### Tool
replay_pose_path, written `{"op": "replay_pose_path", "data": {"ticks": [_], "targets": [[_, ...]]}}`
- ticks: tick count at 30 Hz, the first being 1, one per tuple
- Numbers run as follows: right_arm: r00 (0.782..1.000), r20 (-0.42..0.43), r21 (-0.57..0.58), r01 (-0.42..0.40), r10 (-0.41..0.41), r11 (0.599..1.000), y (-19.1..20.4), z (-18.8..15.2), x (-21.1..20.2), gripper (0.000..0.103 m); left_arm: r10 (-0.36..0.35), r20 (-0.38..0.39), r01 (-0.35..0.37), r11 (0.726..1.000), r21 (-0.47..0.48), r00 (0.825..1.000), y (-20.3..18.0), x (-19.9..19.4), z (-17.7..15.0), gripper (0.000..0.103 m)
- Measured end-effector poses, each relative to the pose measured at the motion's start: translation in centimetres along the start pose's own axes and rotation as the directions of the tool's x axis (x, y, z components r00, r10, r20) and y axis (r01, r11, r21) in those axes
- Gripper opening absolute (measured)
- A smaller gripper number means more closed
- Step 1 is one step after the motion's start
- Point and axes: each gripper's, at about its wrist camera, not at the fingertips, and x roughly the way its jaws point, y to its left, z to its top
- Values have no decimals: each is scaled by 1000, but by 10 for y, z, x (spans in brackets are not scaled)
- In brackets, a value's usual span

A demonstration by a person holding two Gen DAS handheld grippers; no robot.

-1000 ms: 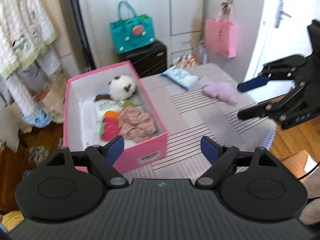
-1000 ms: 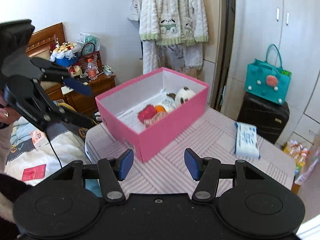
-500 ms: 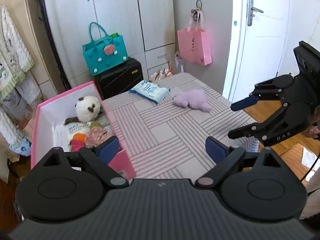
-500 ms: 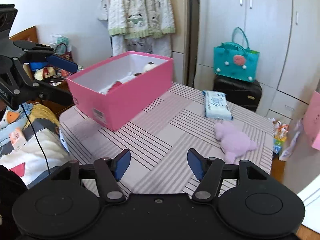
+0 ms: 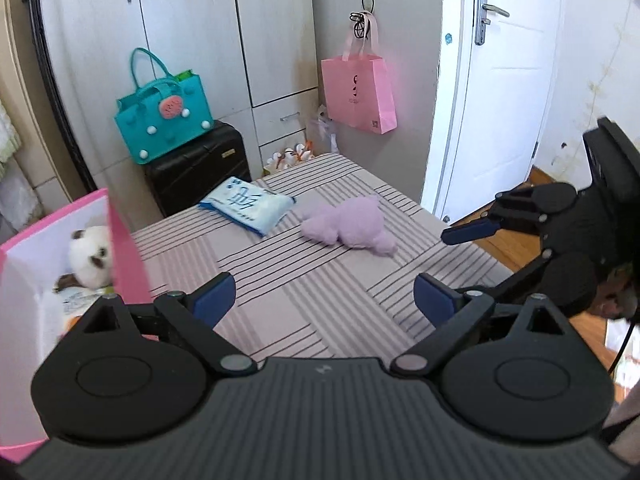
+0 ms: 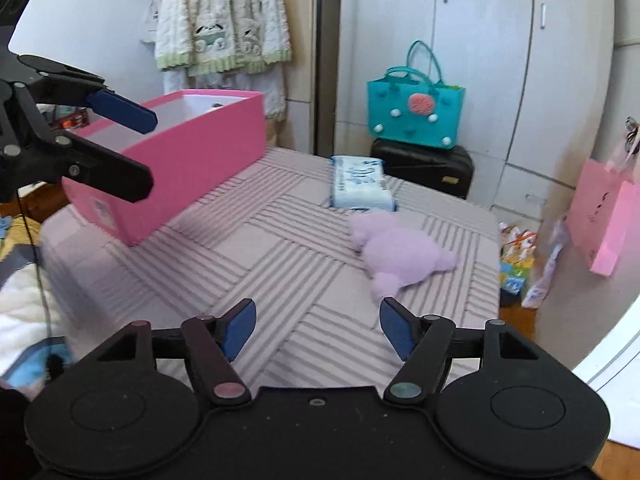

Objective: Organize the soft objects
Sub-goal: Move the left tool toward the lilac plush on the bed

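The lilac plush toy (image 6: 400, 256) lies loose on the striped counter (image 6: 280, 264), just near of the wipes pack (image 6: 360, 188); the right tongs (image 6: 318, 326) face it spread wide and empty, likely to pinch it; the left tongs (image 5: 324, 300), equally wide, idle by the pink box (image 6: 192, 160), seemingly its destination.

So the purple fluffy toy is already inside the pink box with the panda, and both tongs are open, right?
Not quite. The purple fluffy toy is not in the pink box; it lies out on the striped table, beside the wipes pack, as the right wrist view shows. The panda is in the box, and both the left tongs and right tongs are open.
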Motion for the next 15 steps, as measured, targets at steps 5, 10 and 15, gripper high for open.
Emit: {"op": "replay_pose_path", "data": {"ticks": [5, 10, 15], "targets": [[996, 48, 18, 68, -69, 998, -19, -8, 19, 86, -5, 23, 5, 1000, -1, 1000, -8, 32, 3, 97], [992, 83, 91, 85, -93, 992, -39, -13, 35, 87, 19, 61, -16, 999, -48, 998, -8, 63, 7, 100], [988, 121, 104, 86, -98, 991, -44, -14, 52, 87, 8, 51, -4, 996, -90, 999, -5, 94, 9, 100]]}}
